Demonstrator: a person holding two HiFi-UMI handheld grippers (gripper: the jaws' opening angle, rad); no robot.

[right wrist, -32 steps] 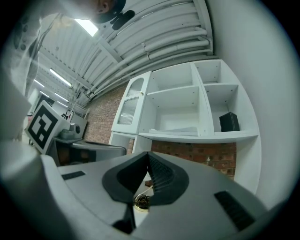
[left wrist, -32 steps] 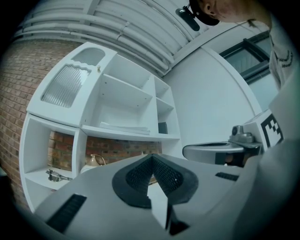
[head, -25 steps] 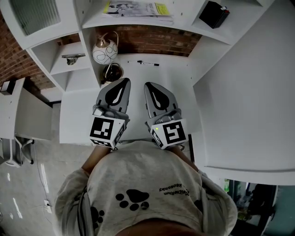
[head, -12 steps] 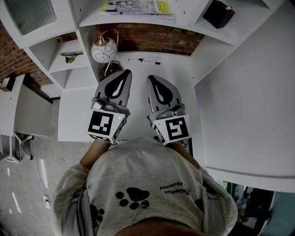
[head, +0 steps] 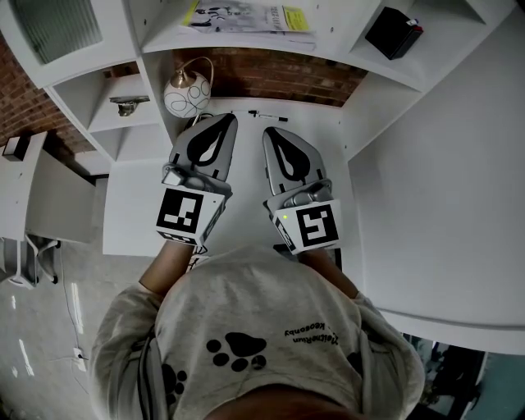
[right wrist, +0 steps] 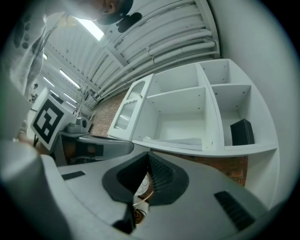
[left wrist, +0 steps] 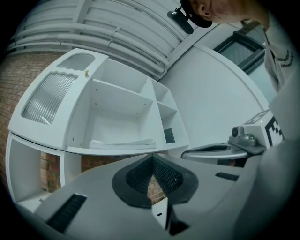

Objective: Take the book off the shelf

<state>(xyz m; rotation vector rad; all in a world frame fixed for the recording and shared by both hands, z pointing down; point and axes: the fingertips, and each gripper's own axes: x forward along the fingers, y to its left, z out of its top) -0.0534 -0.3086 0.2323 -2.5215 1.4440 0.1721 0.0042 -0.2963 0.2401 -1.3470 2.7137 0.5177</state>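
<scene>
Under the shelved book [head: 246,15], a white desk [head: 139,205] meets a brick wall [head: 279,78].

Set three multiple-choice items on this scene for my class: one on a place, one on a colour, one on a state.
1. Where is the book? A. flat on the shelf B. on the desk C. on the floor
2. What colour is the box on that shelf? A. white B. black C. red
3. How are the left gripper and right gripper? A. shut, empty B. wide open C. shut on the book
Answers: A, the head view shows it lying there; B, it looks dark against white boards; A, each gripper view shows pads together, nothing between.
</scene>
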